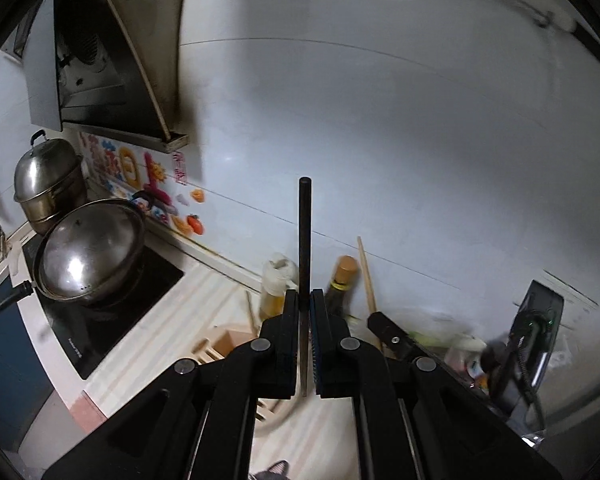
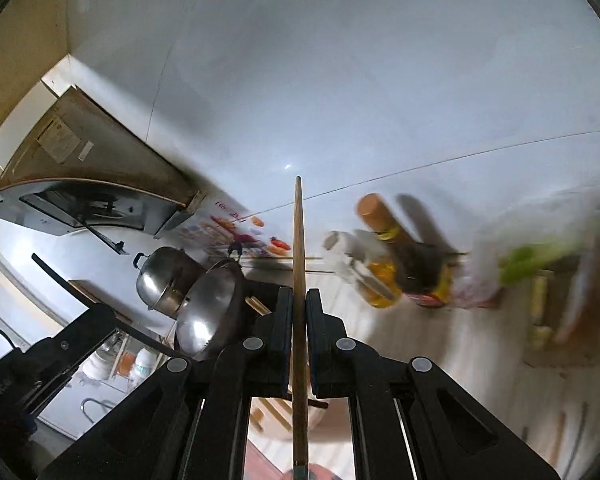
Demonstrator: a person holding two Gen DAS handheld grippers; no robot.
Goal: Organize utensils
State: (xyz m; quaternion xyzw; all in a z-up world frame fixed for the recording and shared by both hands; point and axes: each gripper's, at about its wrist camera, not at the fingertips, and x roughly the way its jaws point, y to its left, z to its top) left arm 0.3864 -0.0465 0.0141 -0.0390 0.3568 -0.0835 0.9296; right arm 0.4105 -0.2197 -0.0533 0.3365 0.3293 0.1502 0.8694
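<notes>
My left gripper (image 1: pixel 305 300) is shut on a thin black chopstick (image 1: pixel 305 232) that stands upright between the fingers, high above the counter. My right gripper (image 2: pixel 299 300) is shut on a light wooden chopstick (image 2: pixel 298 232), which also points up and runs back below the fingers. The right gripper's body (image 1: pixel 392 338) shows at the lower right of the left wrist view with its wooden chopstick (image 1: pixel 366 272). A wooden utensil holder (image 1: pixel 230 342) sits on the counter below, partly hidden by the left gripper.
Two steel pots (image 1: pixel 92 252) stand on a black cooktop (image 1: pixel 112 312) at the left. Oil and sauce bottles (image 1: pixel 342 284) stand against the white wall. A range hood (image 1: pixel 92 56) hangs at the upper left. Bags and greens (image 2: pixel 532 260) lie at the right, blurred.
</notes>
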